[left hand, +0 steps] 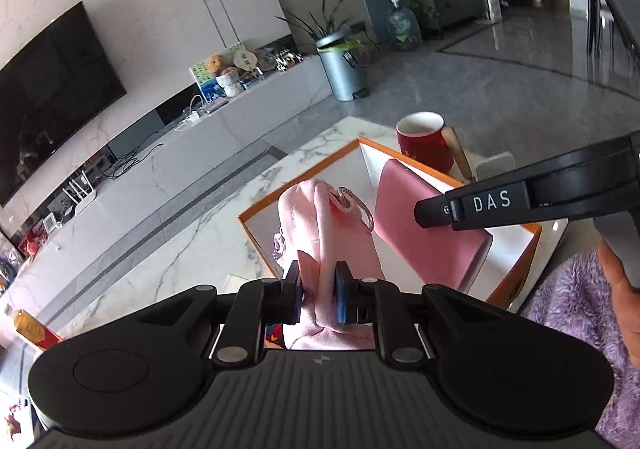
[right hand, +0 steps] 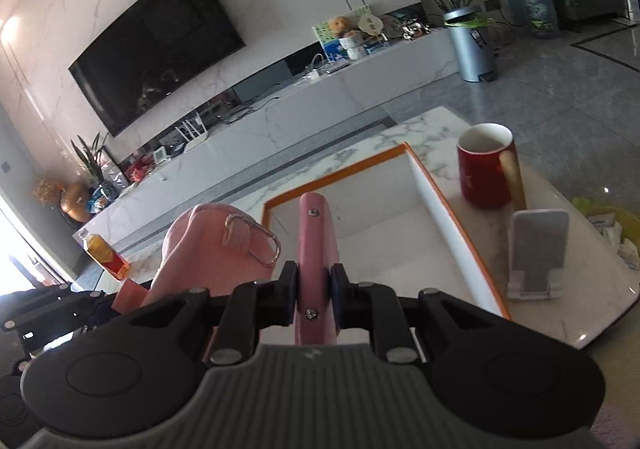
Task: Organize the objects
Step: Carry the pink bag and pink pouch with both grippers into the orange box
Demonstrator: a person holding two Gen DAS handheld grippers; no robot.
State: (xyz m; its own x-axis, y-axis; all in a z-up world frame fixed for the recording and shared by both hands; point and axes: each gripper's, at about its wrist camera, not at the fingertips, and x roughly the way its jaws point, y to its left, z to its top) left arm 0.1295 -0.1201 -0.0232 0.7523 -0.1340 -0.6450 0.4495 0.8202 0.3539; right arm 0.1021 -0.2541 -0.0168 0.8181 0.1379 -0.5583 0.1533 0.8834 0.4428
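- Mid-transfer, nothing placed yet as far as visible.
- Left tool (left hand: pixel 318 295) pinching pink fabric pouch (left hand: pixel 308 217), pads squeezed tight on the cloth; pouch held up at the near-left corner of the orange-rimmed box (left hand: pixel 256 237), metal clip (left hand: pixel 366 211) dangling at 1 o'clock of the pads.
- Right tool (right hand: pixel 314 295) pinching pink hard case (right hand: pixel 316 233) by its thin edge, case standing upright between the pads, over the near side of the box.
- In the left wrist view, case seen at 2 o'clock of the left tool, above the white box floor; contact with the floor cannot be told.
- Box interior (right hand: pixel 380 233) otherwise bare in both views, so zero items stowed.
- Red mug (right hand: pixel 486 165) and grey phone stand (right hand: pixel 538 253) on the marble counter (right hand: pixel 420 129) outside the box, at 1–3 o'clock of the right tool: untouched, possibly still to sort.
- Small amber bottle (right hand: pixel 104 255) at 9 o'clock on the counter edge, also outside.
- Remaining, judged: lower and release both pink items into the box, then handle the loose items.
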